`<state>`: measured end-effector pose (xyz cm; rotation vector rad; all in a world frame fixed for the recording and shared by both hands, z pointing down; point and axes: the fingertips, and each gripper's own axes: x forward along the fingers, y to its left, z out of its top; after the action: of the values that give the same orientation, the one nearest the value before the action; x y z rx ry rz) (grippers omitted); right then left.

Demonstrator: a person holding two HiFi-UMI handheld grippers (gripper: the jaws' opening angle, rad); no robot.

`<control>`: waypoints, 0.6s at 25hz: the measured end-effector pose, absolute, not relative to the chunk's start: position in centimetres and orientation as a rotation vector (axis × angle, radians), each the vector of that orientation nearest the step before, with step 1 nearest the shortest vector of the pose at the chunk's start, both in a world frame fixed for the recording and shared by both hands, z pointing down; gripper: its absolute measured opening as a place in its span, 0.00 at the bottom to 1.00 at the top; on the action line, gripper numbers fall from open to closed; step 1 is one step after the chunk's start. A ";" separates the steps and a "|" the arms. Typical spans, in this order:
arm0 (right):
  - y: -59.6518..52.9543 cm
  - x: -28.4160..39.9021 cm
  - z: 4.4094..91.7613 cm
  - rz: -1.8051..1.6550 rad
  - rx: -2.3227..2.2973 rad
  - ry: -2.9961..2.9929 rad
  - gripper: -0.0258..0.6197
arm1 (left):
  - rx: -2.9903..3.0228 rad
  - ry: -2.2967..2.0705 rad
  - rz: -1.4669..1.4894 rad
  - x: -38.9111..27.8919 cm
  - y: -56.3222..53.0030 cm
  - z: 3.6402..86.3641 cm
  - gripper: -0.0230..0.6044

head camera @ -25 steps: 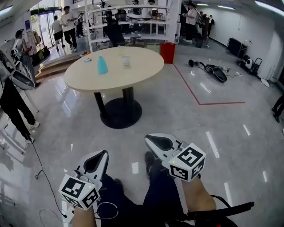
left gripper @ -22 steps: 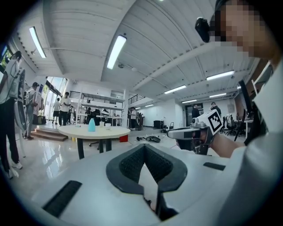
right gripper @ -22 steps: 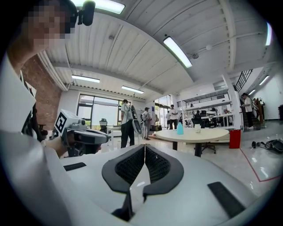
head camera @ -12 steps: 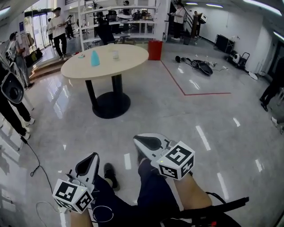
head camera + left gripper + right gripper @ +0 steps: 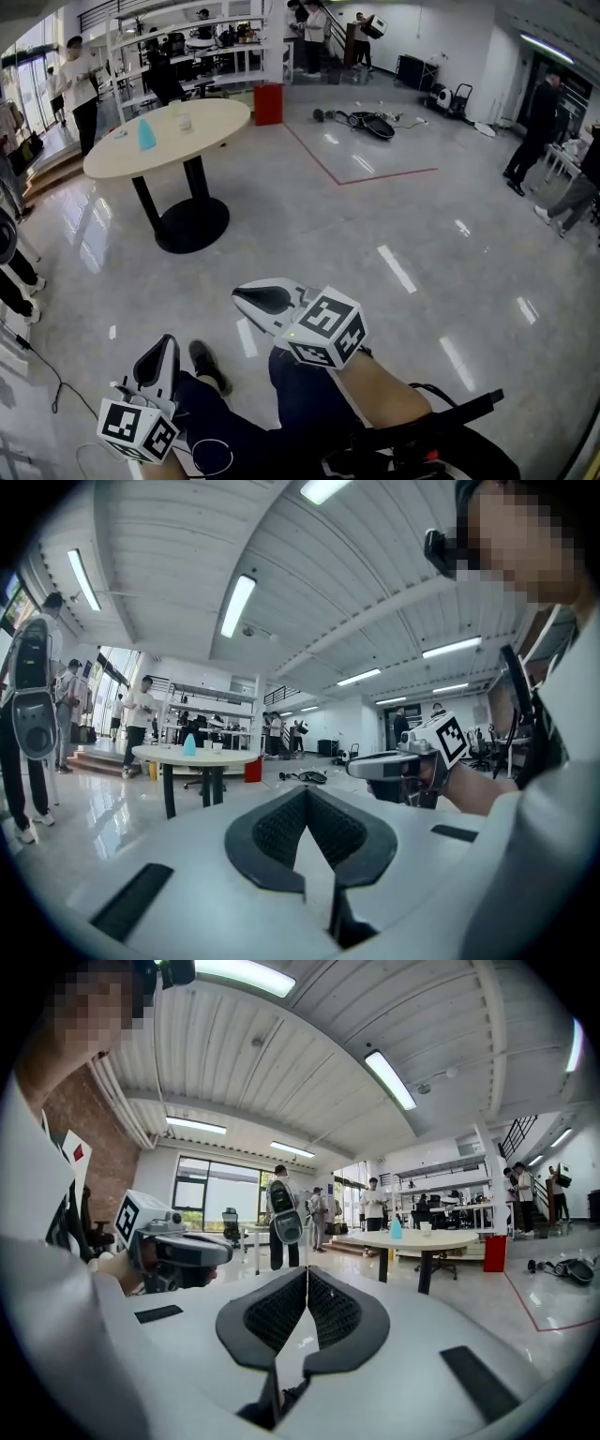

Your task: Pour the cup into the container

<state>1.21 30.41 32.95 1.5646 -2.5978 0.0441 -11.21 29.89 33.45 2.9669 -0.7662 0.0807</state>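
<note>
Glossy grey floor (image 5: 309, 216) spreads across an open hall. At lower left, the left gripper (image 5: 165, 345) hangs beside the person's knee, with its jaws pressed together on nothing. Well beyond it, the round table (image 5: 216, 122) carries a blue container (image 5: 146, 134) and, near its right, the clear cup (image 5: 185, 122) (both upright). At centre, the right gripper (image 5: 246, 295) also has its jaws closed and empty.

table (image 5: 167, 141) — 1 | blue container (image 5: 146, 134) — 1 | cup (image 5: 185, 122) — 1 | red bin (image 5: 267, 103) — 1 | left gripper (image 5: 167, 341) + right gripper (image 5: 237, 294) — 2
</note>
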 end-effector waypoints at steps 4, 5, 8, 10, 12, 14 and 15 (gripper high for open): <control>32.0 2.4 33.0 0.056 1.598 -2.585 0.05 | 2.974 -0.728 0.100 -10.1 31.1 33.9 0.04; 32.6 2.8 32.8 0.060 1.621 -2.576 0.05 | 2.982 -0.707 0.104 -9.6 31.5 33.8 0.04; 33.4 4.3 32.5 0.064 1.641 -2.574 0.05 | 2.984 -0.703 0.108 -8.6 32.3 34.0 0.04; 32.2 5.0 32.5 0.059 1.640 -2.566 0.05 | 2.978 -0.712 0.102 -8.0 31.5 34.6 0.04; 30.4 4.1 33.6 0.079 1.650 -2.558 0.05 | 2.957 -0.698 0.106 -9.1 29.8 35.8 0.04; 29.1 3.1 34.5 0.101 1.670 -2.559 0.05 | 2.938 -0.684 0.130 -10.4 28.3 36.8 0.04; 28.7 2.9 34.6 0.106 1.683 -2.562 0.05 | 2.938 -0.675 0.146 -10.6 27.8 37.0 0.04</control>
<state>2.94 28.71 34.65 1.6833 -2.5616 0.1056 -10.62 27.79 36.98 2.9377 -0.6752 0.1462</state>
